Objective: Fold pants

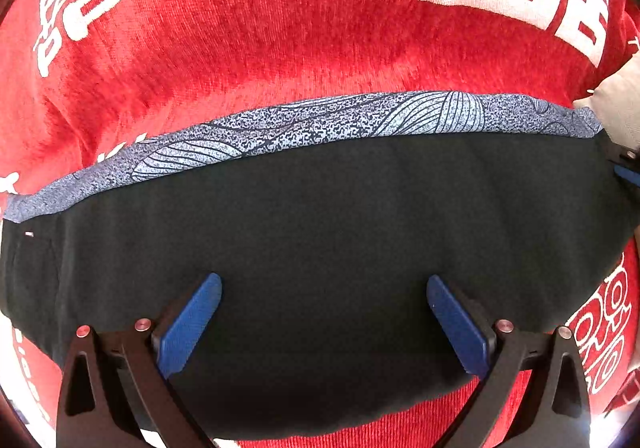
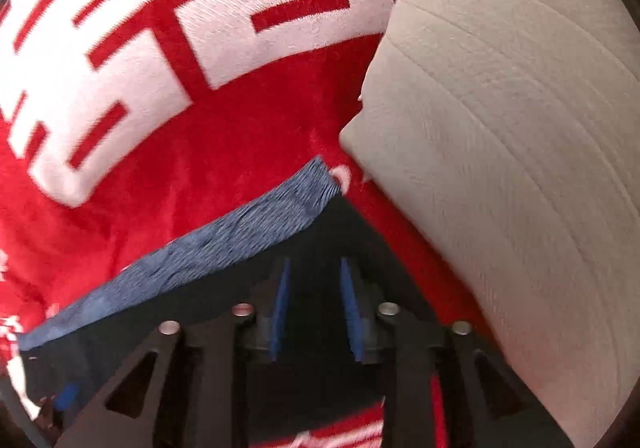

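The pants (image 1: pixel 320 216) lie folded as a black band across a red blanket, with a blue patterned layer (image 1: pixel 304 124) showing along the far edge. My left gripper (image 1: pixel 324 288) is open, its blue pads spread wide just above the black cloth. My right gripper (image 2: pixel 314 268) hovers over the right end of the pants (image 2: pixel 308 244), its blue pads a narrow gap apart with nothing between them. The right gripper also shows at the right edge of the left wrist view (image 1: pixel 626 164).
The red blanket (image 1: pixel 260 20) with white lettering covers the surface under the pants. A grey-white cushion (image 2: pixel 520 128) sits just right of the pants' end, close to my right gripper; its corner shows in the left wrist view (image 1: pixel 616 104).
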Motion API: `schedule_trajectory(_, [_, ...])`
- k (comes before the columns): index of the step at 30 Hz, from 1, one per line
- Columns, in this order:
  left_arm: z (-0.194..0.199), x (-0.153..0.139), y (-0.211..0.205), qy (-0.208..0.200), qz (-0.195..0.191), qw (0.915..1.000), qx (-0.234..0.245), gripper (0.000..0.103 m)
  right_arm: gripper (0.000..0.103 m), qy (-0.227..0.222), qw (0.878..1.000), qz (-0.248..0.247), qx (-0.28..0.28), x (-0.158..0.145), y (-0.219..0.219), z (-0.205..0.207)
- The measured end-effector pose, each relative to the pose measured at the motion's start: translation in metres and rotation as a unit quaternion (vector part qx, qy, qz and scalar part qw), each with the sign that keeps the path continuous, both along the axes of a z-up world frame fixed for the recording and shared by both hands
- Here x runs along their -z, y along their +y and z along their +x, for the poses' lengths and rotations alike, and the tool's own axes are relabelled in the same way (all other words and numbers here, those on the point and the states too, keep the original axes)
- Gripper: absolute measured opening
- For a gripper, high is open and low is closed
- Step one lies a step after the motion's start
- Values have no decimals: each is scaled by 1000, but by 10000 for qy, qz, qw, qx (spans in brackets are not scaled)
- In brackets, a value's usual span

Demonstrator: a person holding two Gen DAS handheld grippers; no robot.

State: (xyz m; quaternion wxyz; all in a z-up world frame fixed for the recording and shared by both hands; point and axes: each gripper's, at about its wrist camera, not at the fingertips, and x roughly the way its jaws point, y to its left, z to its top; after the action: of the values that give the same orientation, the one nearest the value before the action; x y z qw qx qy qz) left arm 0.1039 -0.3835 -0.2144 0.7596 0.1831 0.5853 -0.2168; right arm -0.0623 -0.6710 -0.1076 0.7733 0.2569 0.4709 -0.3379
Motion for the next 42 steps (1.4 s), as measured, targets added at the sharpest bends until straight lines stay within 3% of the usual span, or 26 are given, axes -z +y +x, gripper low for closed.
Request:
schedule_trajectory(2, [3, -6, -6, 57, 140, 9999, 28, 103, 37, -346, 9988, 329, 80, -7, 11, -22])
schedule_trajectory(5, [7, -25, -21, -193, -62, 9998, 67, 103, 41, -890, 9910, 976, 225, -10, 23, -58])
schedule_trajectory(8, [24, -27, -47, -342, -95, 9994, 19, 103, 44, -1094, 9836, 1378, 402, 0, 36, -84])
schedule_trajectory(15, [51, 7, -85, -244, 68, 9989, -398, 103, 44, -1251, 9774, 1605, 574, 10, 48, -103])
schedule_trajectory(18, [48, 8, -81, -320, -104, 9981, -519, 103, 44, -1286, 9800, 1478, 344, 4, 48, -87])
schedule_trajectory(22, [46, -3, -87, -251, 21, 9990, -379, 103, 44, -1376, 9771, 1582, 349, 6, 43, -75])
schedule_trajectory(28, [11, -34, -73, 12, -306, 9993, -205, 103, 50, -1505, 9721, 1729, 494, 13, 47, -96])
schedule_trajectory(31, [-14, -39, -66, 207, -422, 9988, -106, 103, 50, -1793, 9634, 1871, 690, 20, 45, -109])
schedule_trajectory(36, [-51, -22, -71, 336, -150, 9993, 44, 103, 50, -2203, 9450, 2105, 1187, 33, 36, -122])
schedule_trajectory(42, [-69, -18, -67, 124, -258, 9995, 90, 103, 50, -2538, 9288, 2330, 1368, 41, 30, -128])
